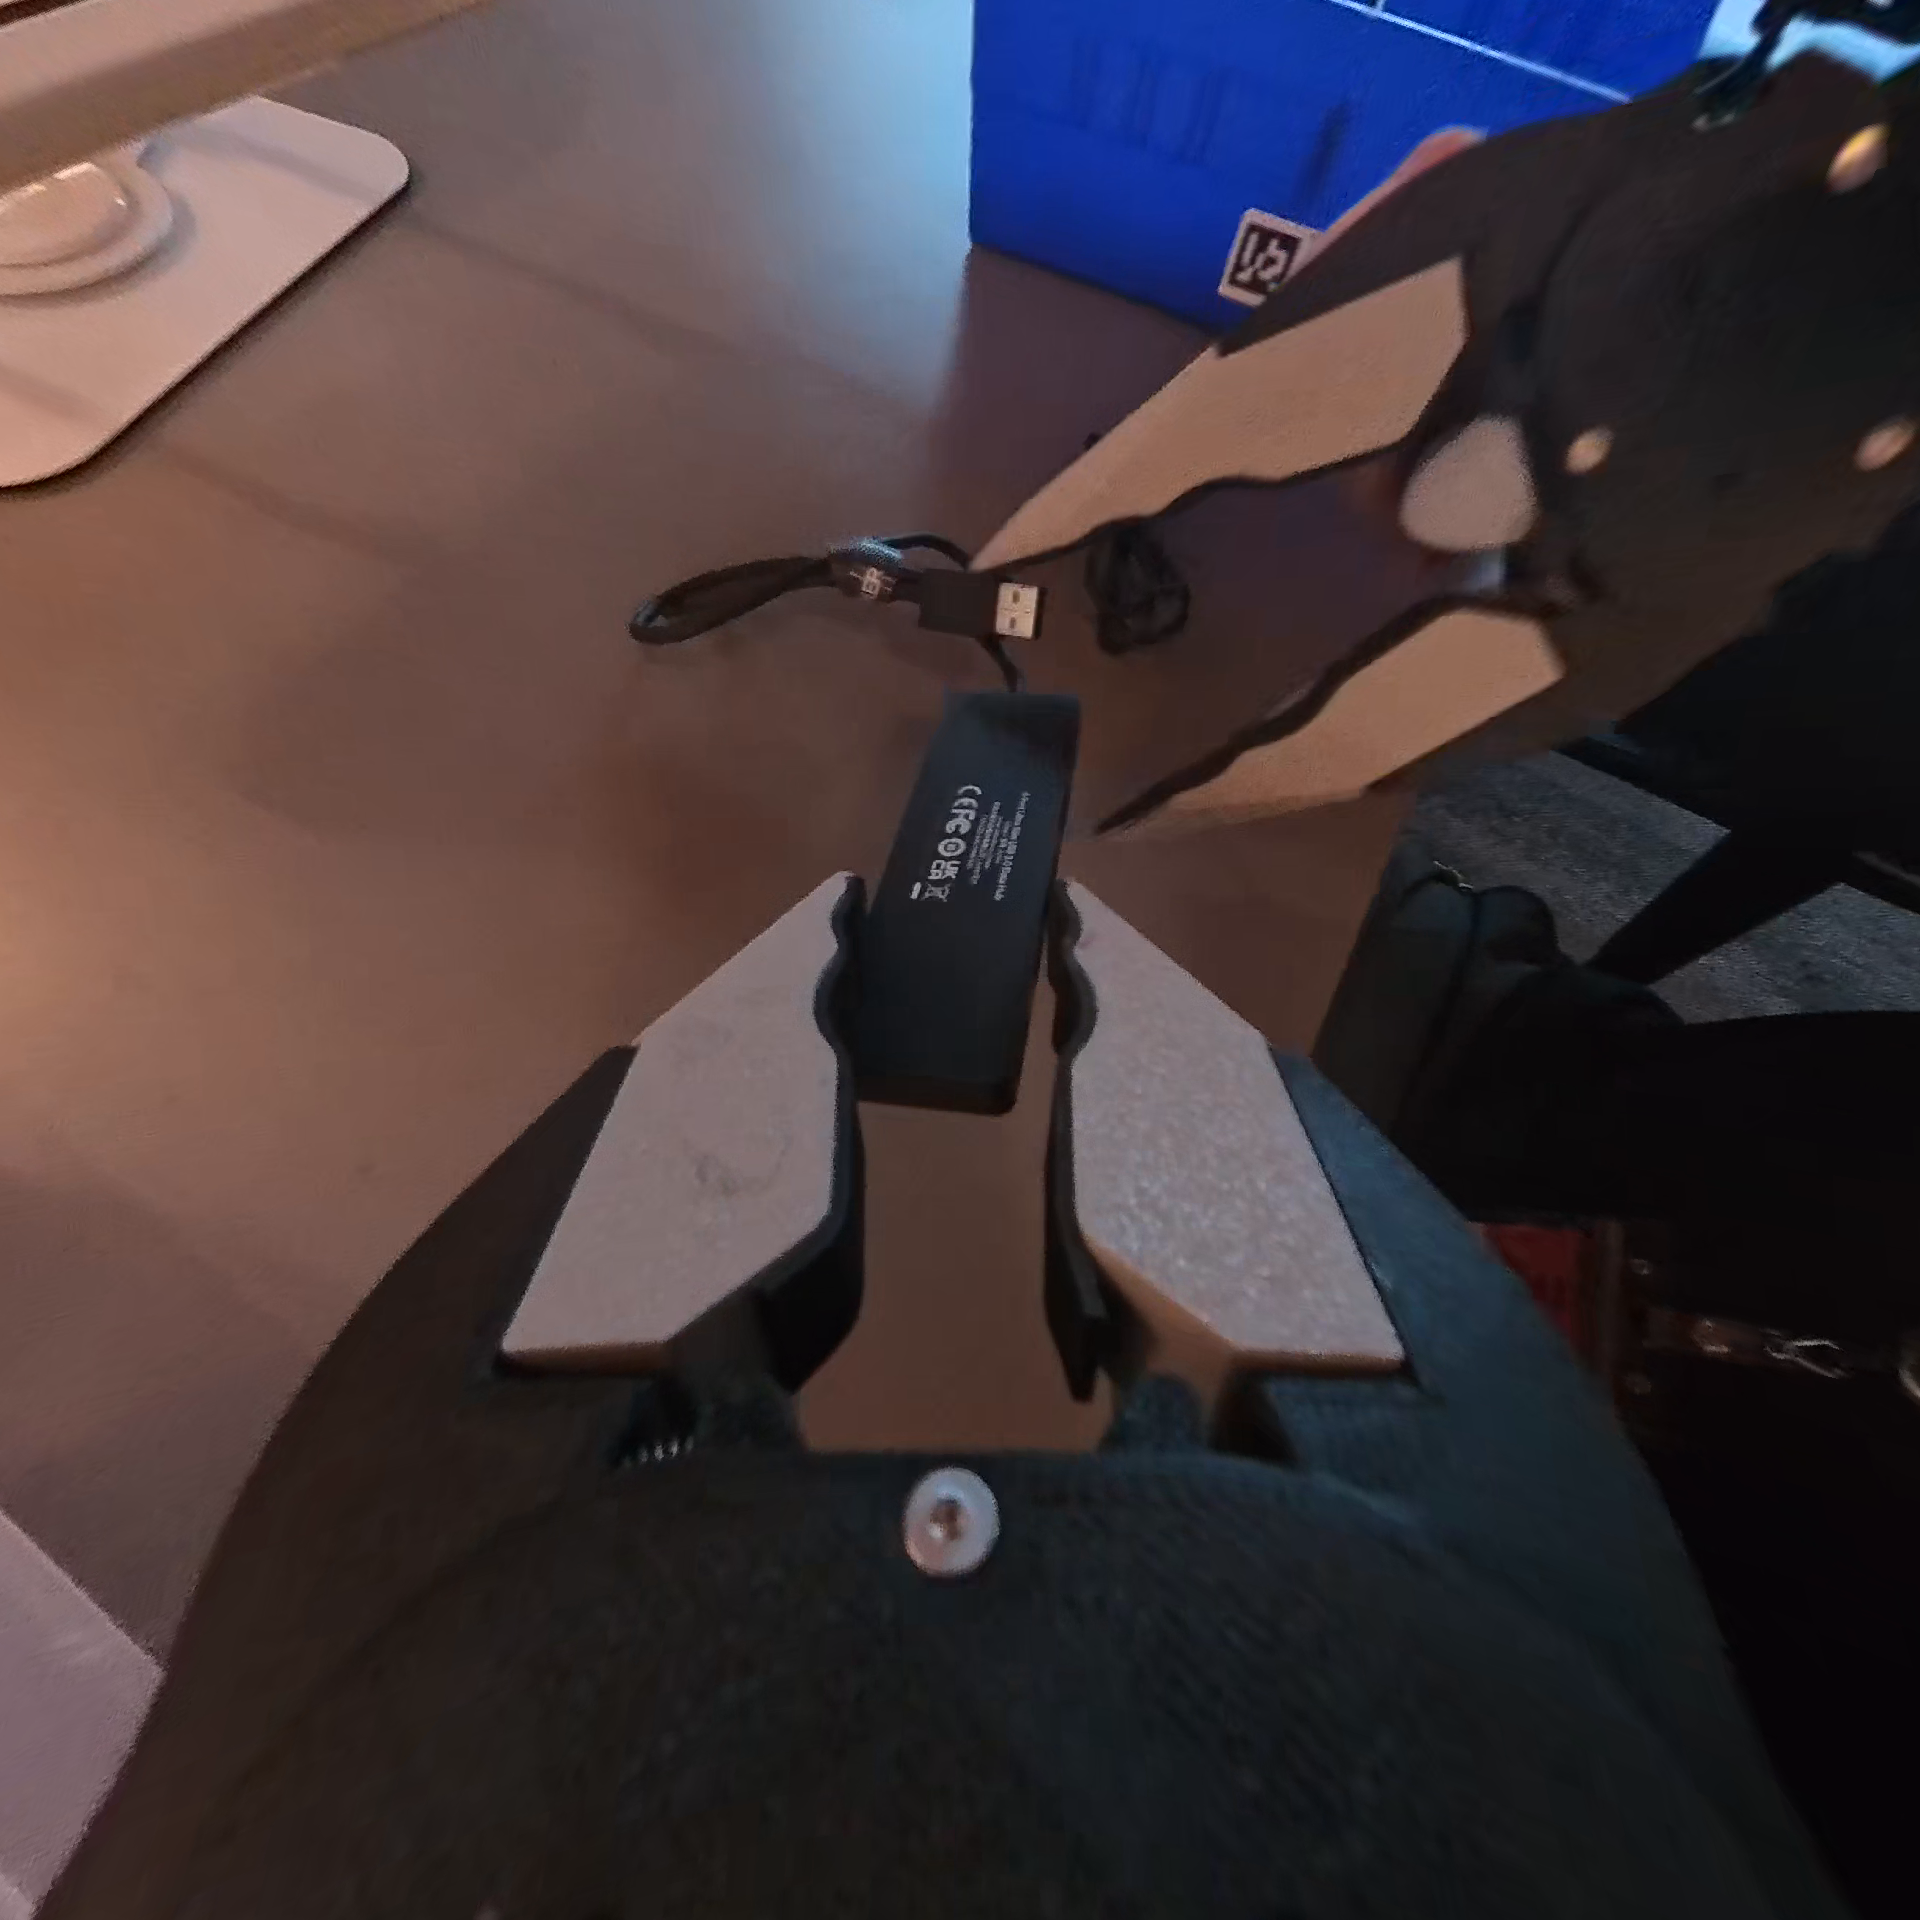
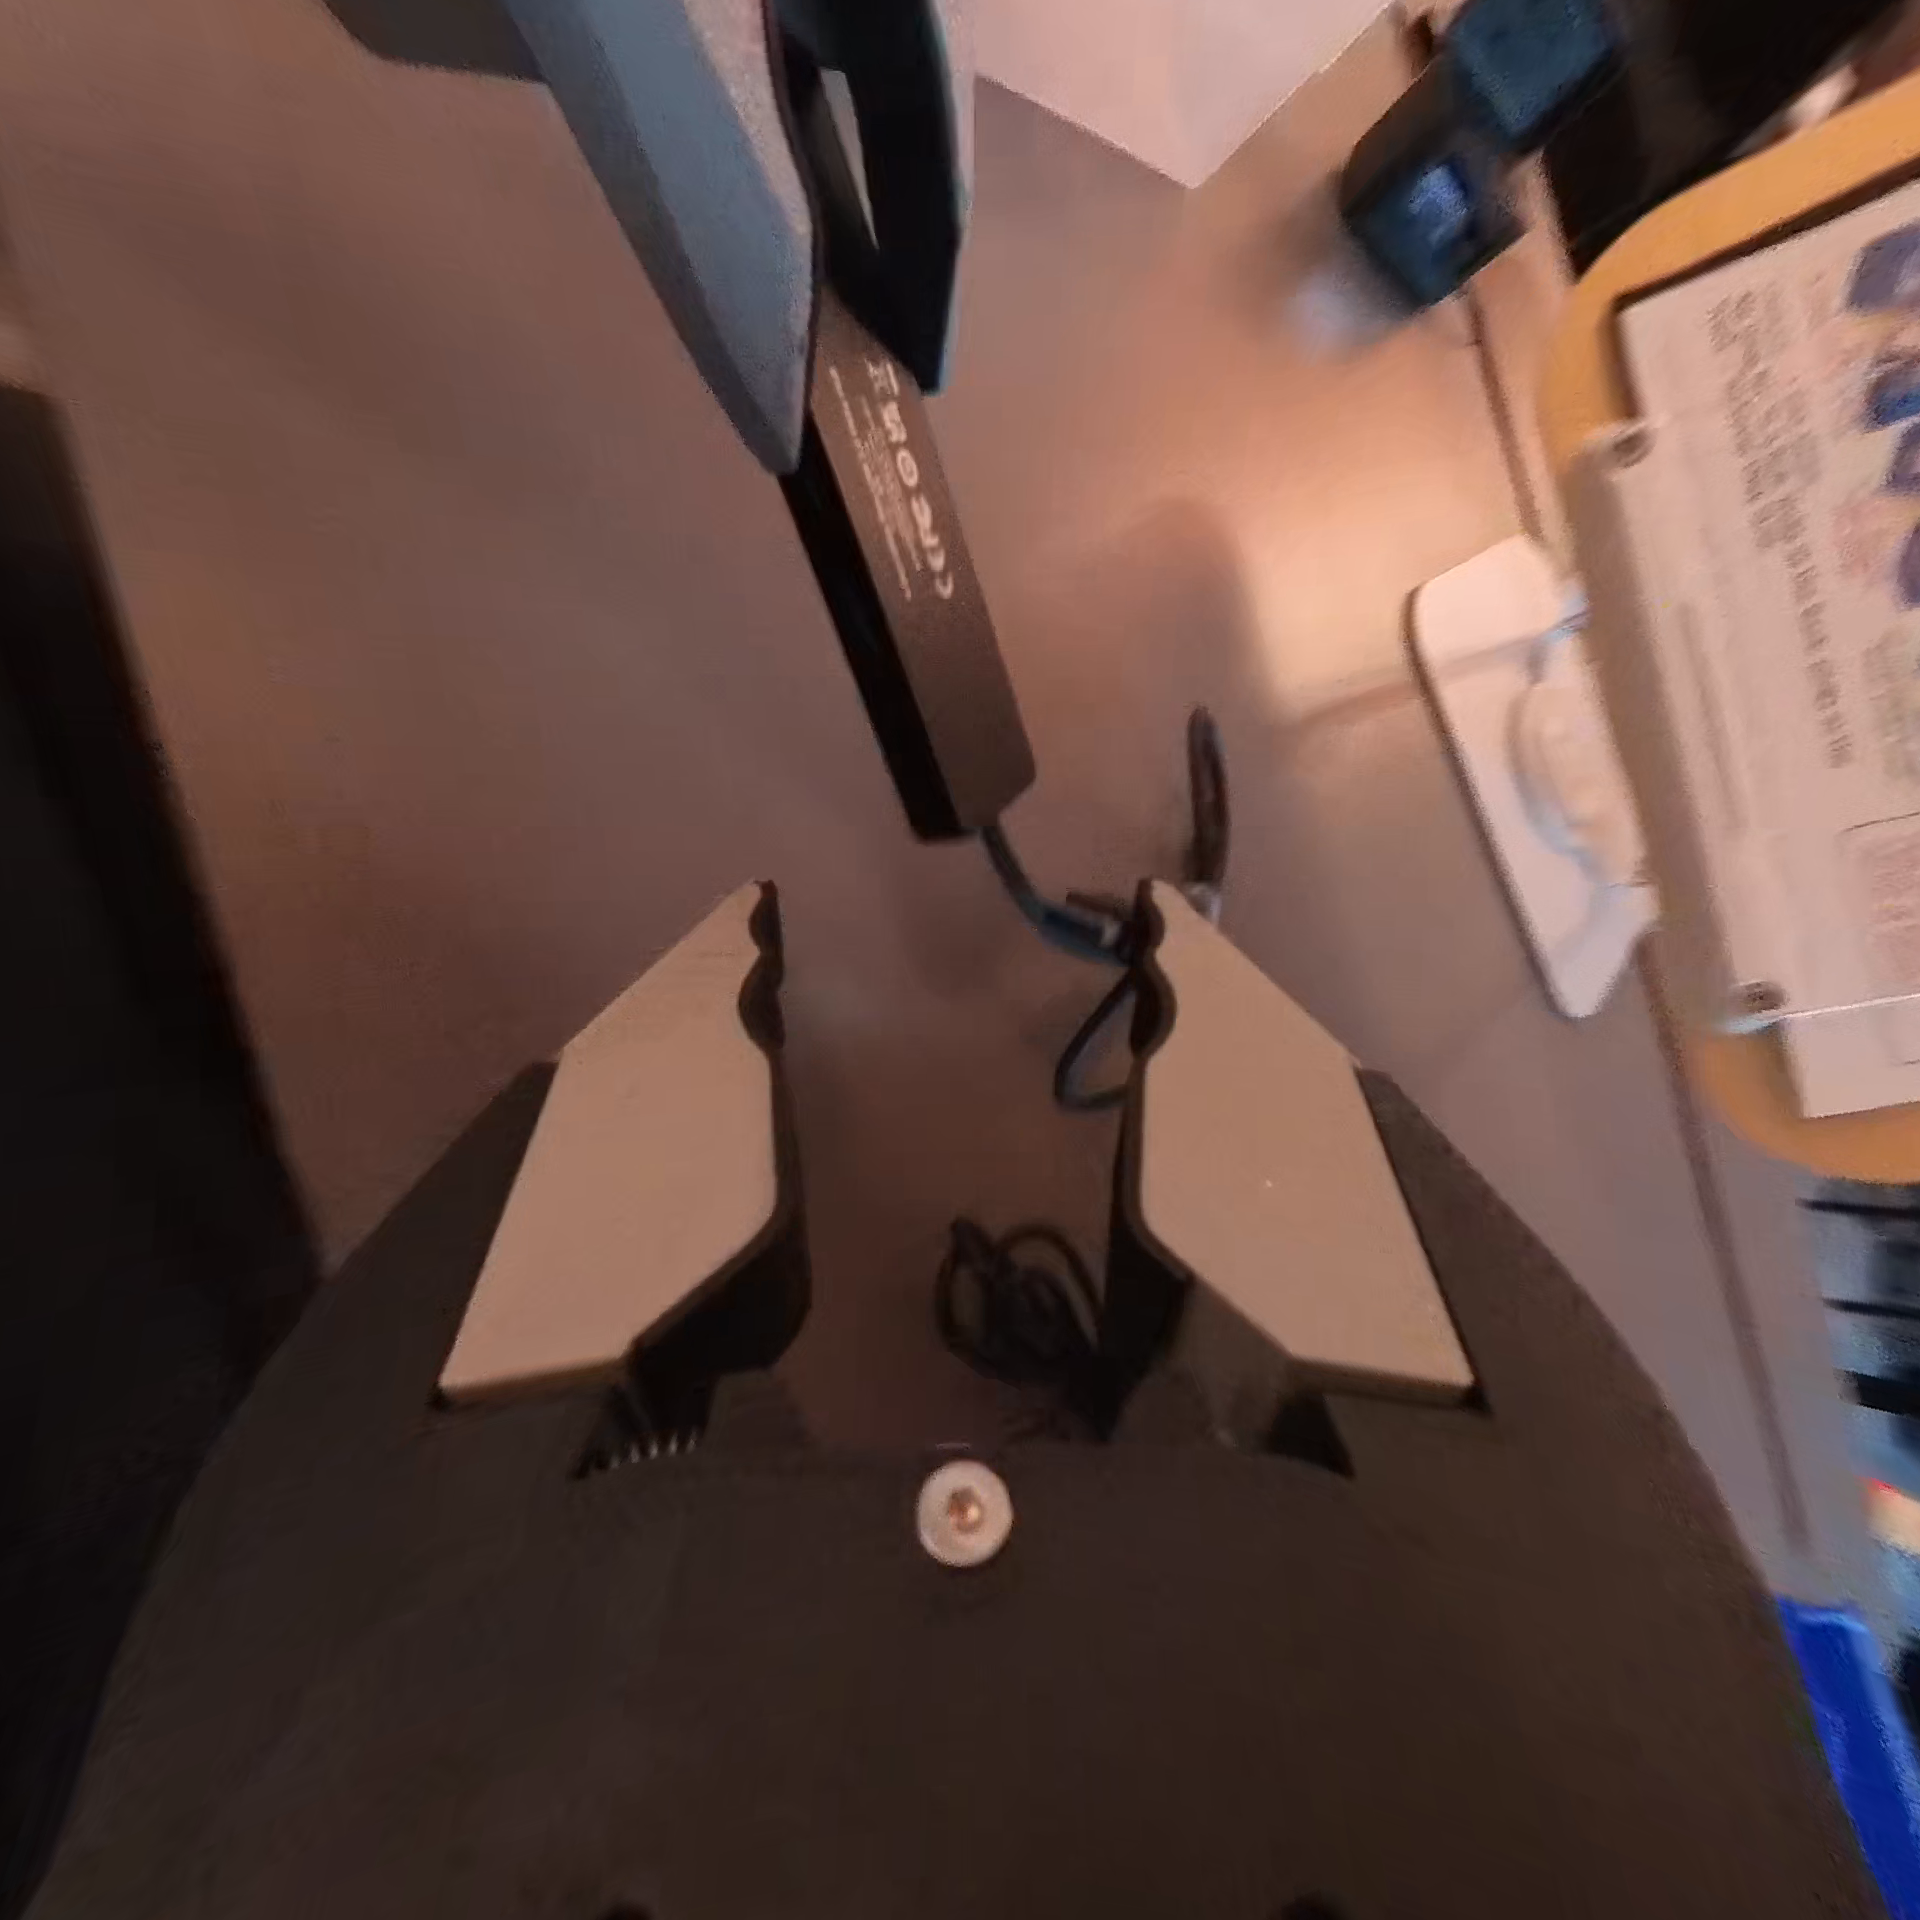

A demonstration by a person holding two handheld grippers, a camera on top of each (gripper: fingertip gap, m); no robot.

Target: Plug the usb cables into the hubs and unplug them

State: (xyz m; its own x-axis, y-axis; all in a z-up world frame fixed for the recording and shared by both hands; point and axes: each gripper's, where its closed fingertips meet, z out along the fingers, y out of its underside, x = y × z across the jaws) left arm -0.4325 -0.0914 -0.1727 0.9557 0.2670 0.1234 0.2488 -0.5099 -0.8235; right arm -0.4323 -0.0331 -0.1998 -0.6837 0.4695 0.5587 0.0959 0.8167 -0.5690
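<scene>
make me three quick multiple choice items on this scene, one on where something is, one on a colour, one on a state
1. Where is the USB hub?
A. Flat on the table, untouched
B. Clamped in the left tongs
C. Inside the blue box

2. What colour is the box at the far edge of the table?
A. Blue
B. Green
C. Yellow

3. What state are the right tongs in?
A. Shut on the USB plug
B. Shut on the hub
C. Open, holding nothing

Answers:
1 B: both fingers press the hub's sides in the left wrist view.
2 A: it shows bright blue behind the right tongs.
3 C: the fingers stand apart, and the USB plug lies free on the table.
</scene>
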